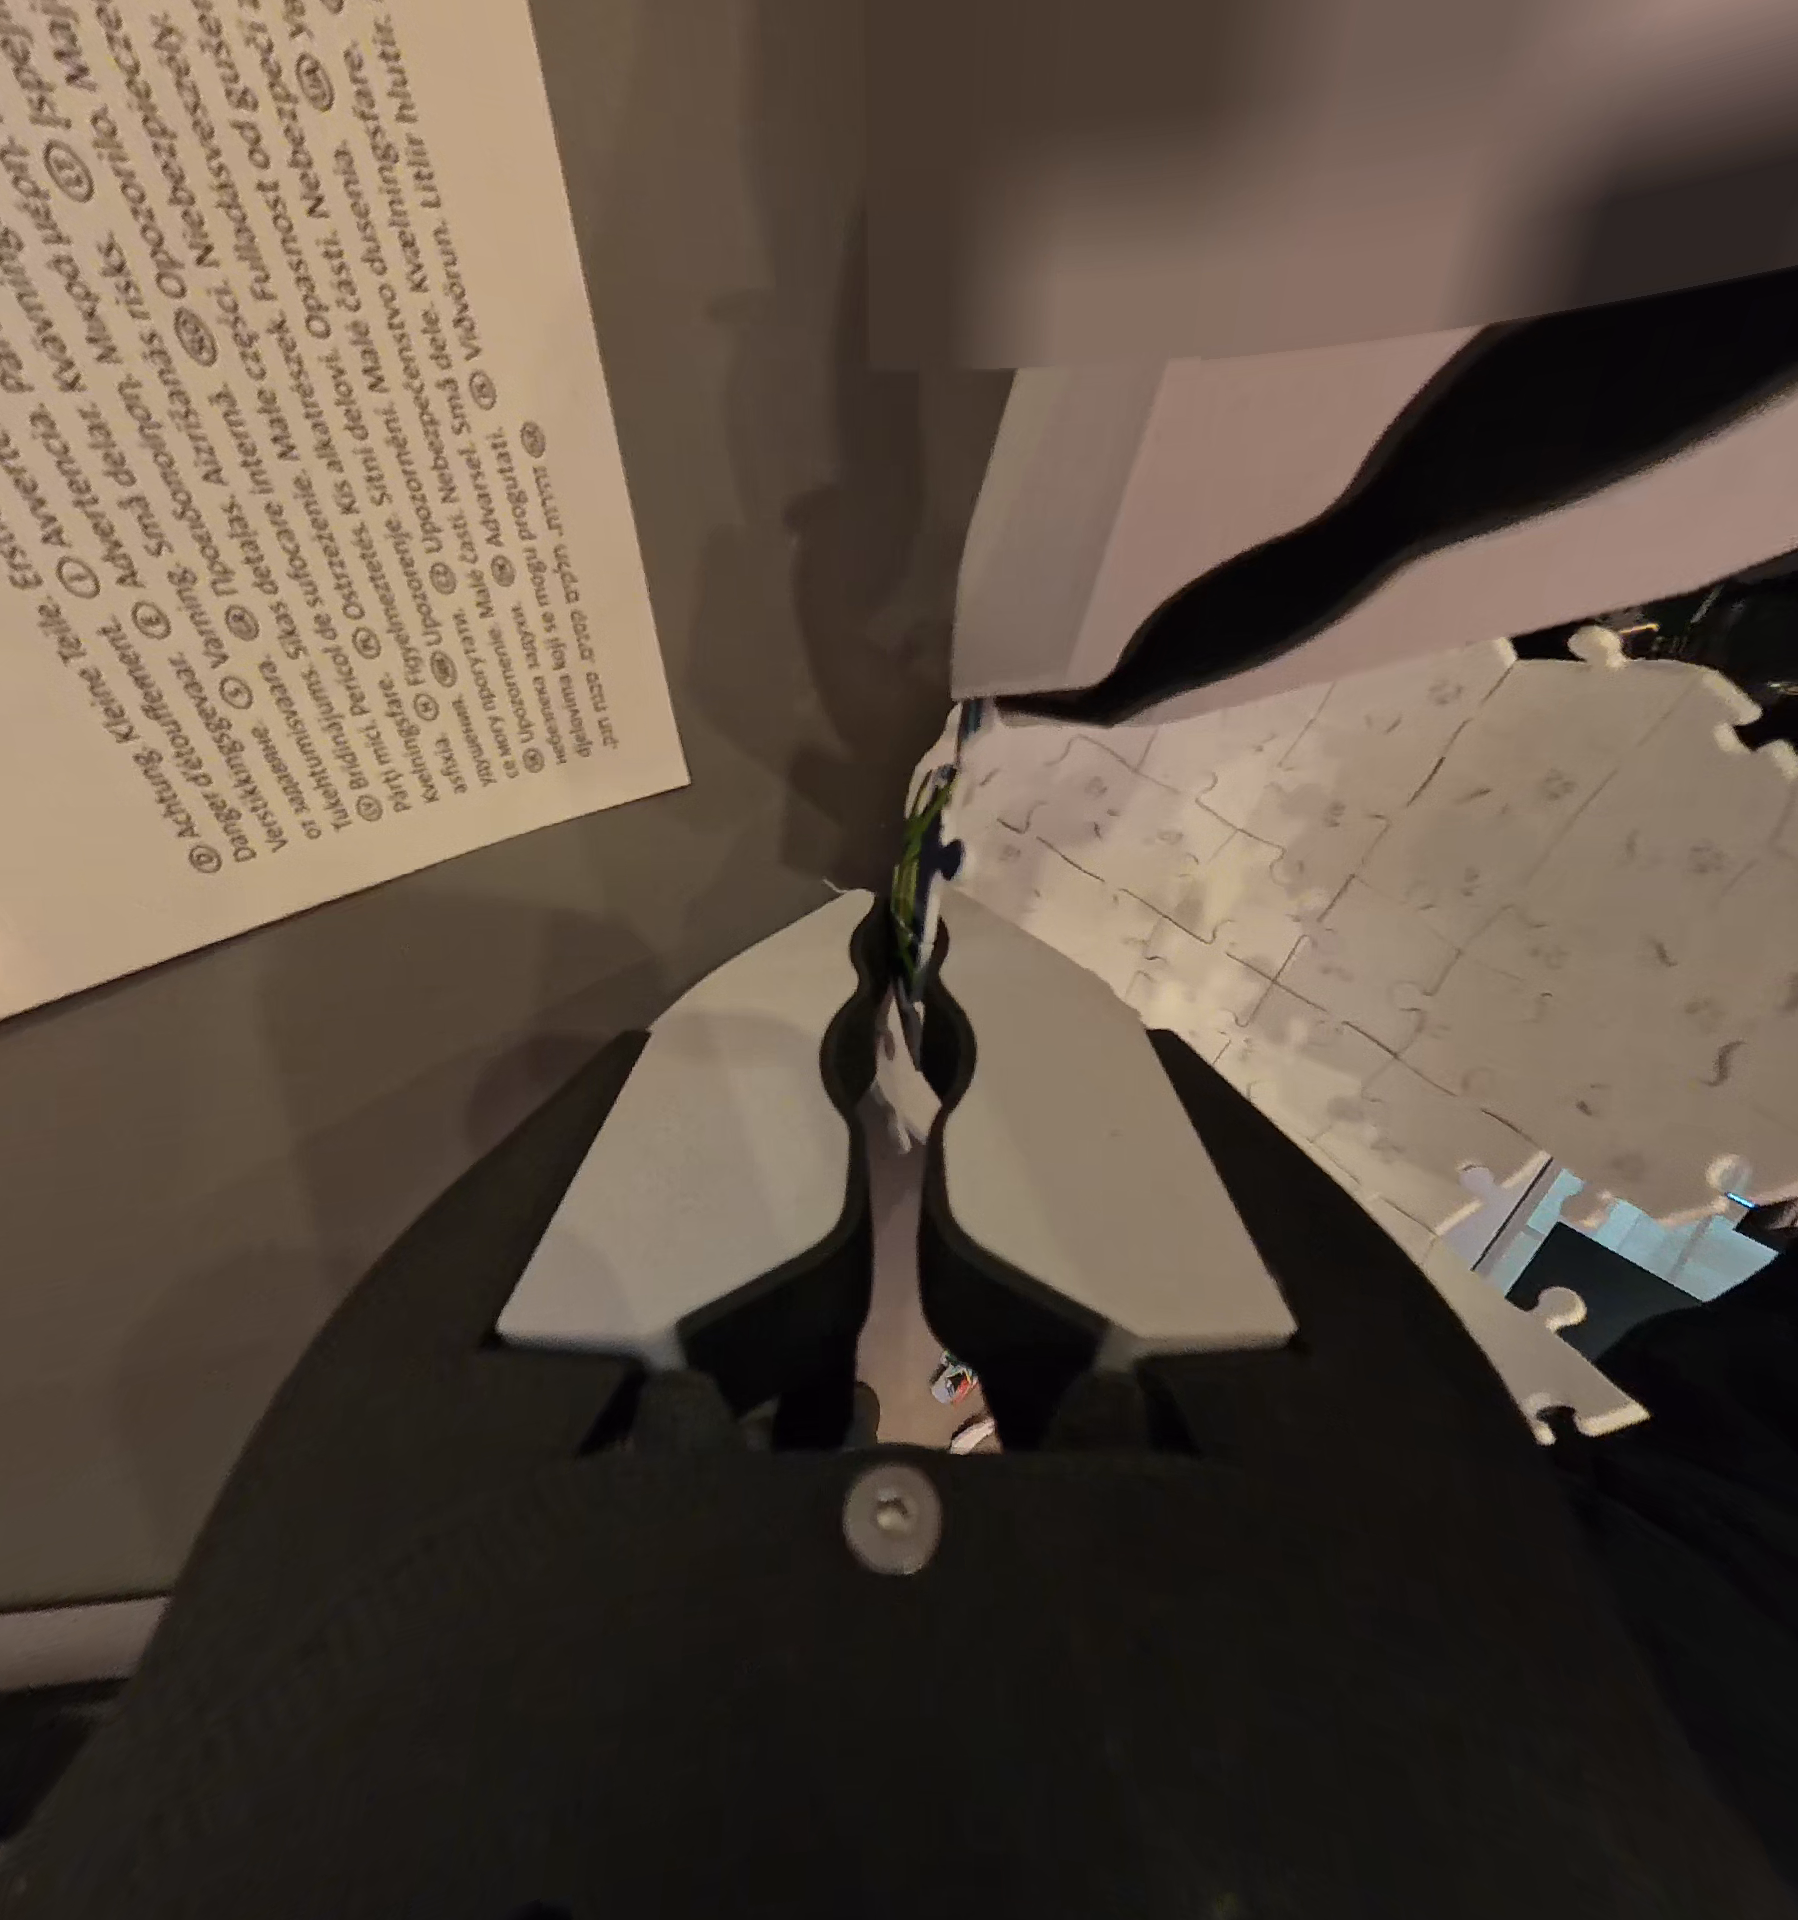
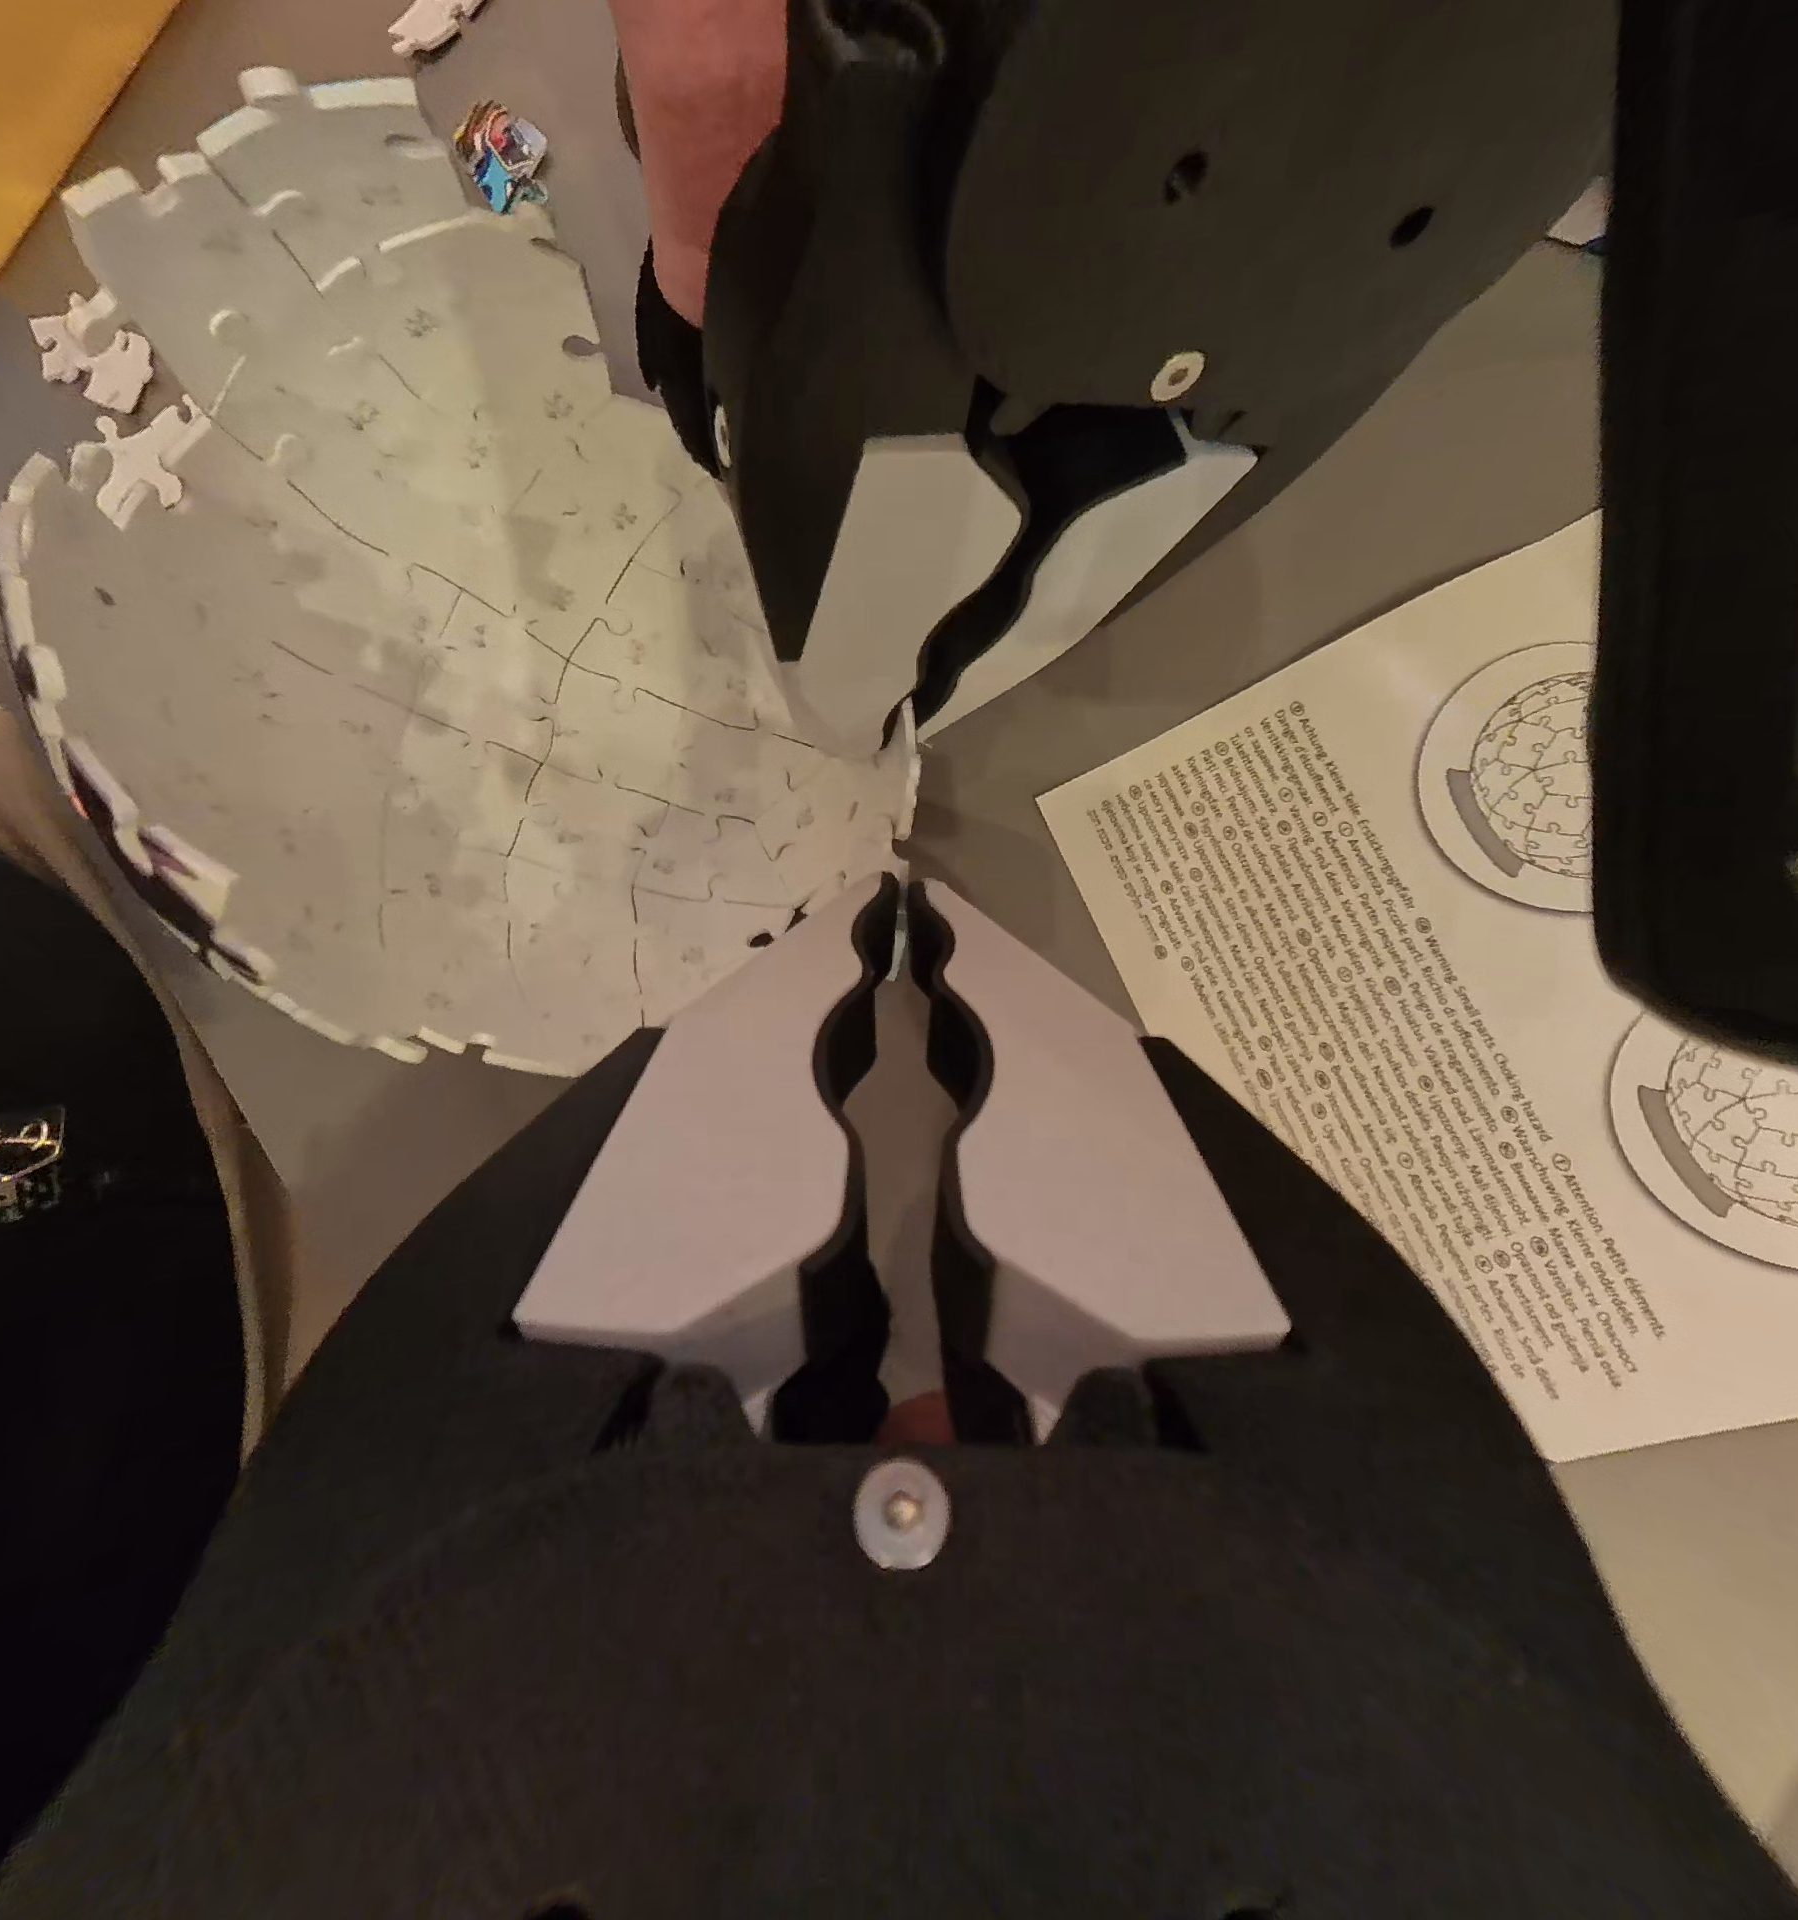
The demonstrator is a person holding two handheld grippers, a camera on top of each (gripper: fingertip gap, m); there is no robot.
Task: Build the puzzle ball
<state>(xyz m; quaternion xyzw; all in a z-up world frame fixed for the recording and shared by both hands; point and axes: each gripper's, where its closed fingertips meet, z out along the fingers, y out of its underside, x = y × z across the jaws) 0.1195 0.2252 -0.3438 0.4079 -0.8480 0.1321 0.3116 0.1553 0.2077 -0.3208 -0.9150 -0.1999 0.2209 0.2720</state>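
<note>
Right wrist view: both grippers' jaws pinch the puzzle shell (image 2: 438,707) rim; squeeze gently, keeping adjoining pieces aligned.

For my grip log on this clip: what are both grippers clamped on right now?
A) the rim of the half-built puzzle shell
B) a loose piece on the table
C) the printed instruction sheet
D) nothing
A: the right gripper and the left gripper both pinch the edge of the puzzle shell; the instruction sheet lies untouched beside them.
</note>
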